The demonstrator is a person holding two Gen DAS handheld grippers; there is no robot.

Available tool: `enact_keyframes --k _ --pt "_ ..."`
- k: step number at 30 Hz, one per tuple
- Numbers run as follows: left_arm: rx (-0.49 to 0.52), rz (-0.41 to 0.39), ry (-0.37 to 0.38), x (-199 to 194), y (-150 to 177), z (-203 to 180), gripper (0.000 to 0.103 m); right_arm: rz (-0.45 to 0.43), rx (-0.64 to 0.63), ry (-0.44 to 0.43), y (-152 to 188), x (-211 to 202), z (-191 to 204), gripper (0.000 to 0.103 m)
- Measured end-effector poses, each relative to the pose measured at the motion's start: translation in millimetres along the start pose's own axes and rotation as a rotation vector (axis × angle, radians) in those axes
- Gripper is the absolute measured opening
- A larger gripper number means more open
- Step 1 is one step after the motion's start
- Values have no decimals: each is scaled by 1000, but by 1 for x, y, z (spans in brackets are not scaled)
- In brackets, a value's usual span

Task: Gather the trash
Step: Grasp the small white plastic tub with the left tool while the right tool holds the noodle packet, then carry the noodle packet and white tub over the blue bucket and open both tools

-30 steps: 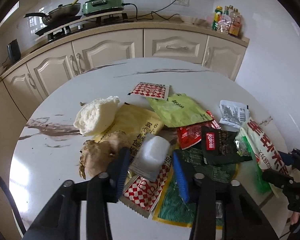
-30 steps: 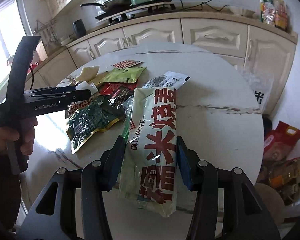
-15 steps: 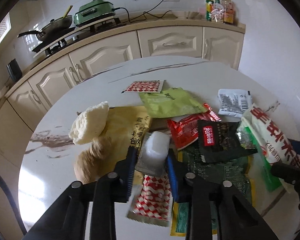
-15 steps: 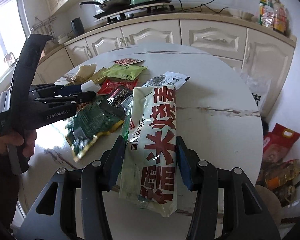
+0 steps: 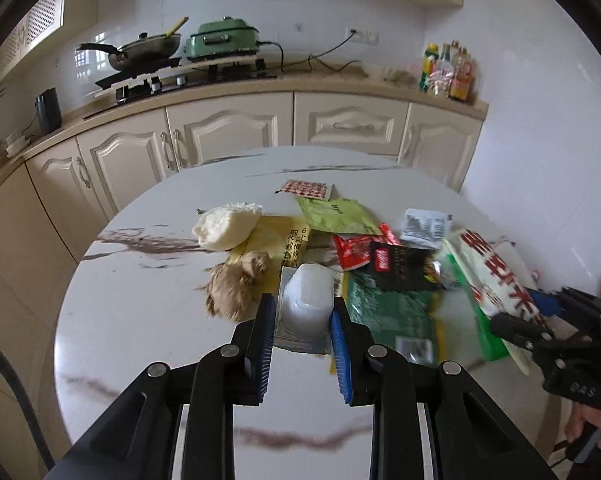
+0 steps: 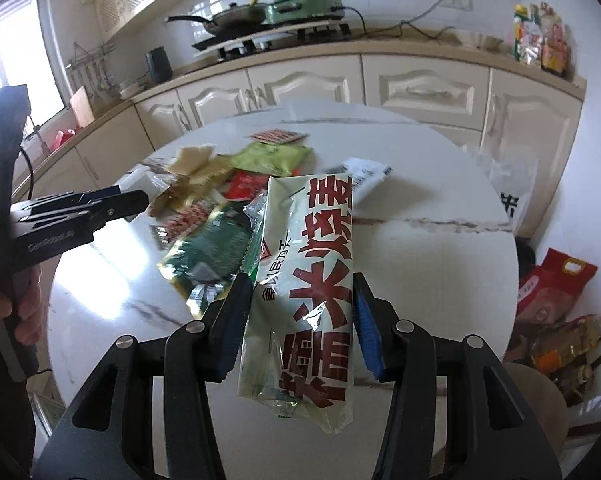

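Left gripper [image 5: 303, 314], lower centre of the left wrist view: angled down at the tabletop [image 5: 140, 320], jaws just narrowed and clamped on a translucent plastic cup [image 5: 308, 298] with its foil lid attached. Right gripper [image 6: 298, 312], lower centre of the right wrist view: tilted down, jaws at medium width pinching a long white snack bag [image 6: 312, 280] with red lettering. Behind them, mid-frame: green wrapper [image 5: 388, 312], black sachet [image 5: 404, 268], red sachet [image 5: 352, 250], yellow packet [image 5: 276, 238], bread piece [image 5: 226, 226], all on the tabletop.

Bright daylight from window [image 6: 18, 60] at left, fisheye-bent dark edges, motion-blurred wrappers [image 5: 396, 316], table [image 6: 440, 280] glare
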State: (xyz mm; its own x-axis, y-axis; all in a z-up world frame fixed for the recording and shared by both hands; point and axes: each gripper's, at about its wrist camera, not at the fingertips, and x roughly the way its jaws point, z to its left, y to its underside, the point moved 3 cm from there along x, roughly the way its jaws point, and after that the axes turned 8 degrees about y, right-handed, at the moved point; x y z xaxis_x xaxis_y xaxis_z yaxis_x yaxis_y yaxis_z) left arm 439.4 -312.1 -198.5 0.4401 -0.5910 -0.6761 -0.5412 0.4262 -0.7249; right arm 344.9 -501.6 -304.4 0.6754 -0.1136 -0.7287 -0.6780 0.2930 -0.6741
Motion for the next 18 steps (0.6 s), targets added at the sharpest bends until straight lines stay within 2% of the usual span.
enact_keyframes --k 4,8,13,18 --pt "-34 -40 27 -40 14 3 23 -31 -26 -17 -6 -19 22 47" --pt "-81 -93 28 -96 34 25 23 -64 -83 -59 -14 -36 65 47" --pt "-159 -152 -21 -159 69 73 23 -87 -196 -153 -20 -45 153 47" --pt "-265 -167 -146 -211 127 142 23 -71 -338 -277 -14 -34 273 47"
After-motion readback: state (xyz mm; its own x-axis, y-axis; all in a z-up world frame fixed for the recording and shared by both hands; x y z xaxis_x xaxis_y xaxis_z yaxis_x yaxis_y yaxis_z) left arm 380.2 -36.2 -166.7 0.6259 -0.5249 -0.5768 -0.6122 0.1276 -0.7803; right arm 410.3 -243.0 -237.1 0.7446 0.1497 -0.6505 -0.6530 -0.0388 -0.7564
